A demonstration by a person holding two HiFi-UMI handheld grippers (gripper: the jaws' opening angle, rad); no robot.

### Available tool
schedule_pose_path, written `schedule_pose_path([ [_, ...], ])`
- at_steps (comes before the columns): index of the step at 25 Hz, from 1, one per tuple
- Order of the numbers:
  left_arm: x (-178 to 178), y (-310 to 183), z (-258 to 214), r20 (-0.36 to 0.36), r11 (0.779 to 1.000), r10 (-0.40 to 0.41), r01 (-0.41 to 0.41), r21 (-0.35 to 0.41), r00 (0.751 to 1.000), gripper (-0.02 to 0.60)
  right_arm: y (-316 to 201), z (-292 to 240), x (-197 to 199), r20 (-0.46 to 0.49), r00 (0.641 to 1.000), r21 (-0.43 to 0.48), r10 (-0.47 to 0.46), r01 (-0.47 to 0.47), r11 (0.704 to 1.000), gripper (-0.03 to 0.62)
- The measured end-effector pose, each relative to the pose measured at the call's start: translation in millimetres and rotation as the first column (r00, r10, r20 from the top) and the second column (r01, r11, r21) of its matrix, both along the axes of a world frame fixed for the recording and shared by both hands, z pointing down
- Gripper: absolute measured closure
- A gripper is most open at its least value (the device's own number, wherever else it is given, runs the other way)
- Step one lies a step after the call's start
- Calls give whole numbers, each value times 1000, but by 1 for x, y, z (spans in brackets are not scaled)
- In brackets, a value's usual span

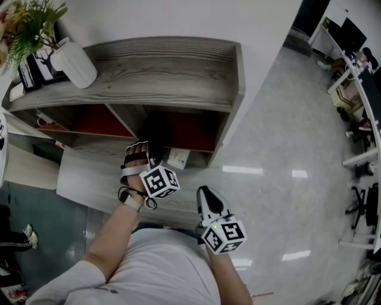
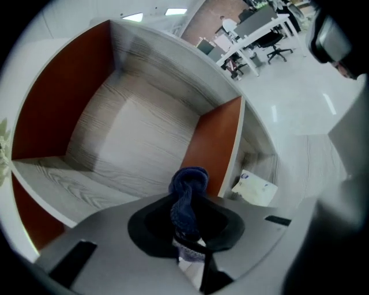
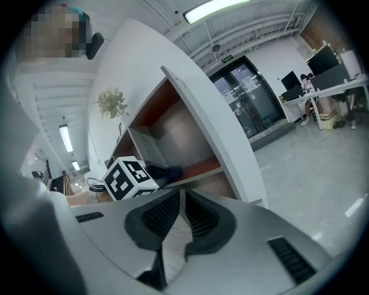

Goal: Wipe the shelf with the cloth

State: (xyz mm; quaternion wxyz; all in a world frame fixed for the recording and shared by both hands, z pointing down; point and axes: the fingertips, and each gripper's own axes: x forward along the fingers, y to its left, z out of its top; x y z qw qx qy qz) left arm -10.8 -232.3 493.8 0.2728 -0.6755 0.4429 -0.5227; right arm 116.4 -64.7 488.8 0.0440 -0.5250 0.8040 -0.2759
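Blue cloth (image 2: 187,196) pinched in left gripper (image 2: 185,229) jaws, long axis straight ahead, bunched end toward shelf (image 2: 132,144) compartment, beside orange divider (image 2: 210,144); open room leftward. Right gripper (image 3: 180,199) jaws together, empty.

Glossy grey floor (image 1: 286,149), white wall (image 1: 178,18), desks (image 2: 262,29), perhaps glass doors (image 3: 248,98)

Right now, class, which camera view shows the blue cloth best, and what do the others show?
The left gripper view: the blue cloth is pinched, bunched up, between the left gripper's jaws, in front of the shelf. The right gripper view shows only a distant dark lump; the head view hides it behind the gripper.
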Motion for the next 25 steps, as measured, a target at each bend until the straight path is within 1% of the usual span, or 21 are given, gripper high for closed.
schedule_pose_path([
  [3,-20,-2,-8,15,997,-26,25,69,1000,514,0,2,-2,3,1000,-3,-6,6,1000,554],
  [8,-27,-2,-29,11,991,-42,40,128,999,514,-1,-1,-12,-1,999,3,-35,35,999,556],
  [12,-30,-2,-66,5,981,-48,46,189,999,514,-2,-4,-14,0,999,5,-46,46,999,554],
  [17,-31,-6,-127,-19,954,-59,62,295,998,512,-4,-9,-14,-8,999,14,-52,52,999,554],
  [22,-31,-9,-189,-27,911,-61,66,406,998,513,-7,-14,-12,-7,998,30,-57,58,998,554],
  [25,-30,-10,-207,-28,892,-69,74,446,997,514,-8,-14,-11,-3,998,35,-60,60,998,556],
])
